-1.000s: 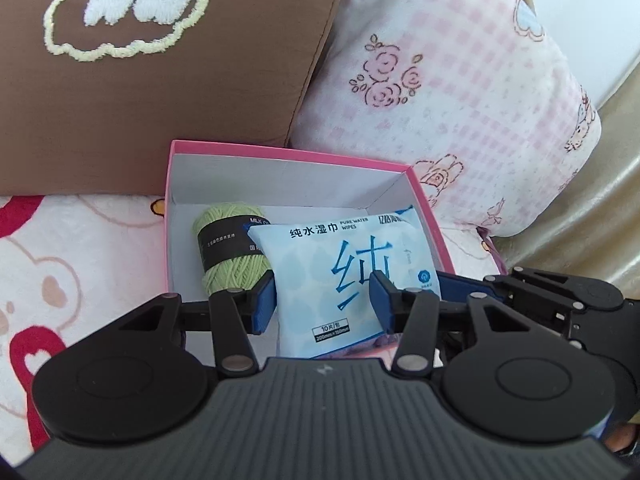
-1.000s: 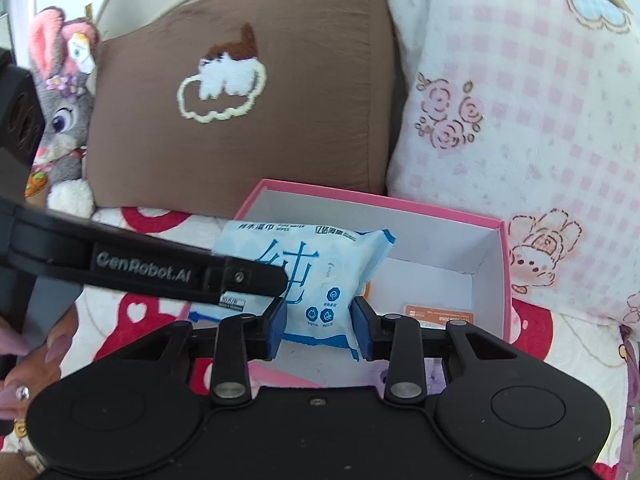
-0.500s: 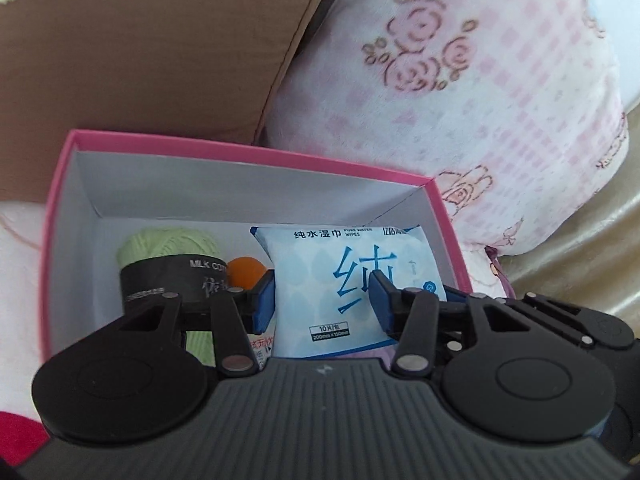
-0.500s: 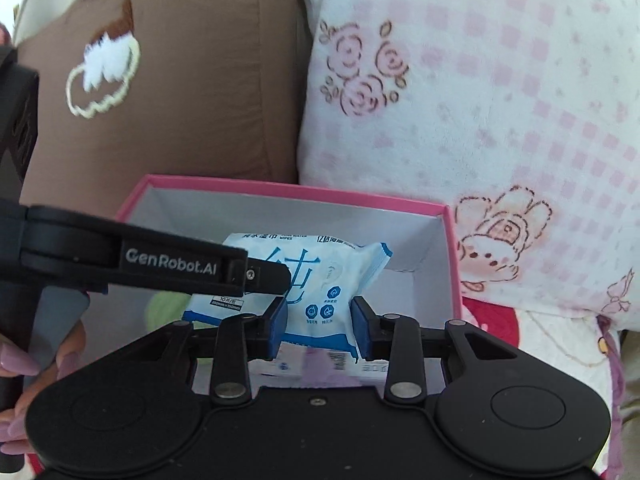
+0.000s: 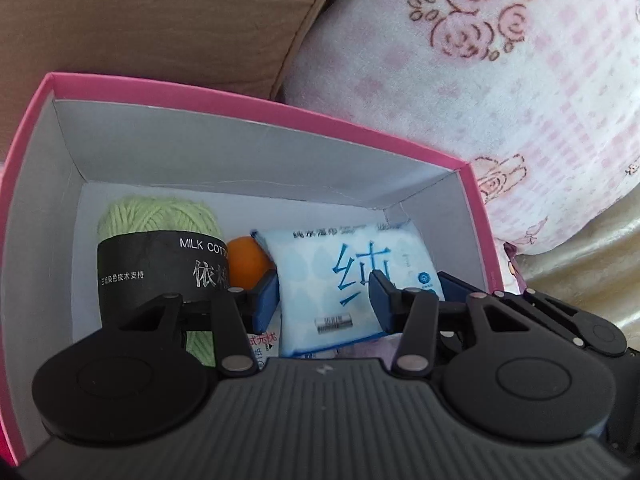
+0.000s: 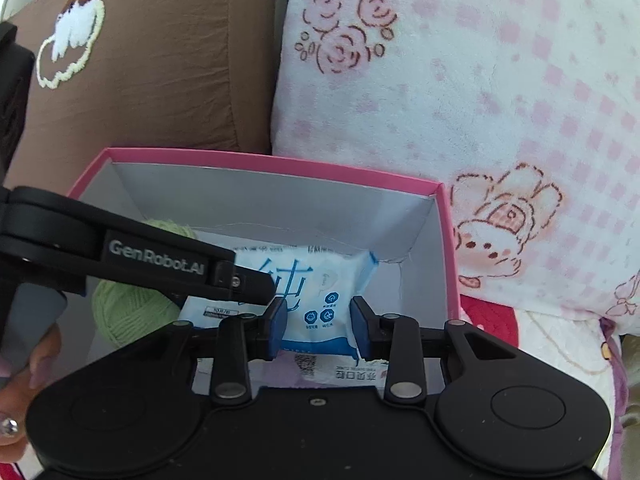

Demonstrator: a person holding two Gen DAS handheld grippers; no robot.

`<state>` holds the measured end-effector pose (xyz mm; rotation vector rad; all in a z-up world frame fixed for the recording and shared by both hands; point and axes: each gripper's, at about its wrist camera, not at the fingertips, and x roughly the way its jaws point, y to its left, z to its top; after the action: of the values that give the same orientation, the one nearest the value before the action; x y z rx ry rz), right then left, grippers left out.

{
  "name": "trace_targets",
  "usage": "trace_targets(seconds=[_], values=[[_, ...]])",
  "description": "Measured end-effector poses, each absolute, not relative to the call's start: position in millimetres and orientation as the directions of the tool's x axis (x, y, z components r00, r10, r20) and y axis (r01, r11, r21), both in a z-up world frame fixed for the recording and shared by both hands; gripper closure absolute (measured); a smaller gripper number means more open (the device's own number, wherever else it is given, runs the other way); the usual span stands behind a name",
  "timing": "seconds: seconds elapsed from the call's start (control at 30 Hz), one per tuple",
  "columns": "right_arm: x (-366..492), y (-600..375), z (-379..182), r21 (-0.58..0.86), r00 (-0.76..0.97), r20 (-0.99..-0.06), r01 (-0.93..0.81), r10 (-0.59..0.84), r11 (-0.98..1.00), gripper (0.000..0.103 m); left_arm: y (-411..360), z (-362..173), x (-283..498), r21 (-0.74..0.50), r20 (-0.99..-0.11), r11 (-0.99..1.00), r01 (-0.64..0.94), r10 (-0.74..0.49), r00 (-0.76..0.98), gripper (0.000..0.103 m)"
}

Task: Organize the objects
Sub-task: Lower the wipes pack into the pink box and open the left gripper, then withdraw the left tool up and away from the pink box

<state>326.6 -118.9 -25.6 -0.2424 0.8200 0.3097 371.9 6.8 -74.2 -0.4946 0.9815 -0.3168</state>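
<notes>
I'm holding the wet wipes pack (image 5: 352, 280) down inside the pink box (image 5: 256, 106), both grippers pinching it: left gripper (image 5: 324, 296) across its near end, right gripper (image 6: 318, 326) on its right end. The pack's long axis is running near-to-far from the left camera, printed face up, beside the green yarn ball (image 5: 156, 224) and an orange ball (image 5: 246, 262).

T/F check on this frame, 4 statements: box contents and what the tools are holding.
1. The wet wipes pack is held by both the left tool and the right tool. True.
2. The pink box holds a green yarn ball. True.
3. The orange ball lies outside the box. False: it sits inside, between yarn and wipes.
4. The box is against a blue pillow. False: a brown cushion and a pink checked pillow are behind it.
</notes>
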Motion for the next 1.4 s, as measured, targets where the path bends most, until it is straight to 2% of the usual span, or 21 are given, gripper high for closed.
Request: trace_targets(seconds=[0.07,0.13,0.27,0.5,0.63,0.9,1.07,1.4], values=[[327.9,-117.1,-27.8,-0.149,0.663,-0.739,-0.335,0.120,0.930,0.065,7.2,-67.7,369.8,-0.515,-0.707,0.856,0.044,-0.453,0.543,0.052],[331.0,-120.9,-29.9,-0.148,0.645,-0.762,-0.267,0.063,0.952,0.064,6.9,-60.7,366.4,-0.462,-0.720,0.886,0.037,-0.399,0.568,0.046],[319.9,-134.4,-20.6,-0.006,0.629,-0.761,-0.250,0.158,0.968,0.064,12.6,-52.5,355.6,-0.439,-0.729,0.897,0.051,-0.389,0.563,0.045],[293.2,-144.5,-1.8,0.064,0.593,-0.773,-0.279,0.225,0.958,0.064,15.8,-33.5,332.2,-0.404,-0.742,0.912,0.073,-0.373,0.557,0.045],[277.3,-143.9,16.6,0.065,0.592,-0.771,-0.295,0.236,0.953,0.064,15.7,-16.3,316.8,-0.377,-0.751,0.922,0.088,-0.360,0.553,0.045],[243.9,-153.0,58.6,0.069,0.604,-0.758,-0.304,0.248,0.950,0.062,24.4,22.5,282.5,-0.347,-0.734,0.933,0.091,-0.331,0.593,0.038],[217.5,-157.2,80.9,0.046,0.594,-0.762,-0.349,0.259,0.936,0.059,38.3,37.7,252.8,-0.390,-0.717,0.914,0.112,-0.378,0.586,0.032],[176.5,-167.7,106.6,0.046,0.601,-0.742,-0.395,0.296,0.917,0.055,47.8,64.2,205.3,-0.288,-0.768,0.956,0.049,-0.262,0.585,0.025]])
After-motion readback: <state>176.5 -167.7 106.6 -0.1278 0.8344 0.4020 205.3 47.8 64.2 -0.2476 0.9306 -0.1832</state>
